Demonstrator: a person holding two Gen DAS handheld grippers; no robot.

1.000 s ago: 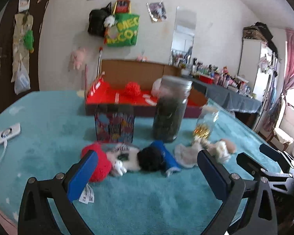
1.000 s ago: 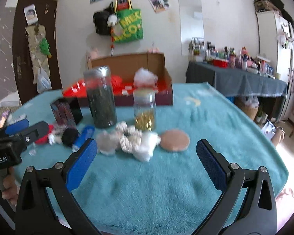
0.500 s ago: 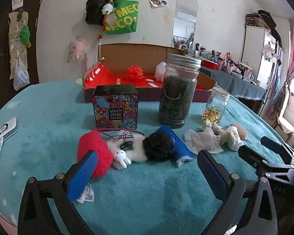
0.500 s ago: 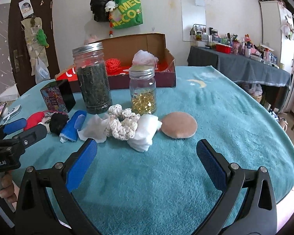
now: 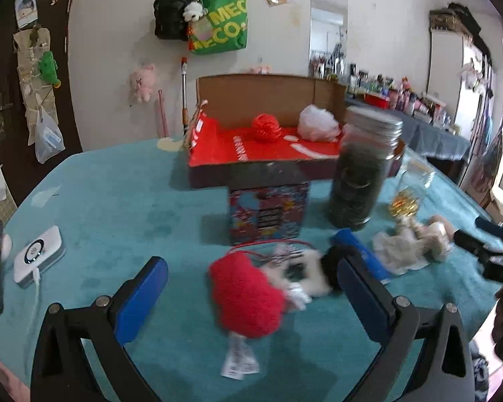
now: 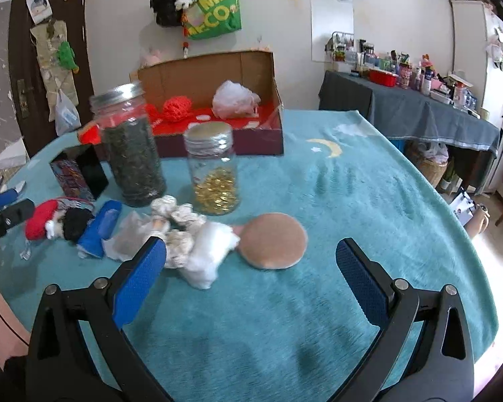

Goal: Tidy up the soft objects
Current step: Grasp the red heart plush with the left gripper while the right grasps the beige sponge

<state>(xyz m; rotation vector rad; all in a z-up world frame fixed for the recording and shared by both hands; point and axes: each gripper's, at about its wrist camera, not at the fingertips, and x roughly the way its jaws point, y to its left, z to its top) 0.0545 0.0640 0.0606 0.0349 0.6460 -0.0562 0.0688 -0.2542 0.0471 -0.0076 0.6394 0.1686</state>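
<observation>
Left wrist view: the left gripper [image 5: 251,288], spread wide, frames the red plush [image 5: 246,296]; its red cord [image 5: 268,244] could snag the patterned tin [image 5: 268,212].

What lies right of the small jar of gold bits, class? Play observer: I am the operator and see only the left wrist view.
Observer: A round tan pad lies flat on the cloth, right of the jar and nearer the camera.
Operator: Is the right hand-held gripper holding it?
Observer: No. The right hand-held gripper is open and holds nothing; the pad lies untouched.
Operator: Anything farther right?
Observer: A yellow moon is printed on the cloth.
</observation>
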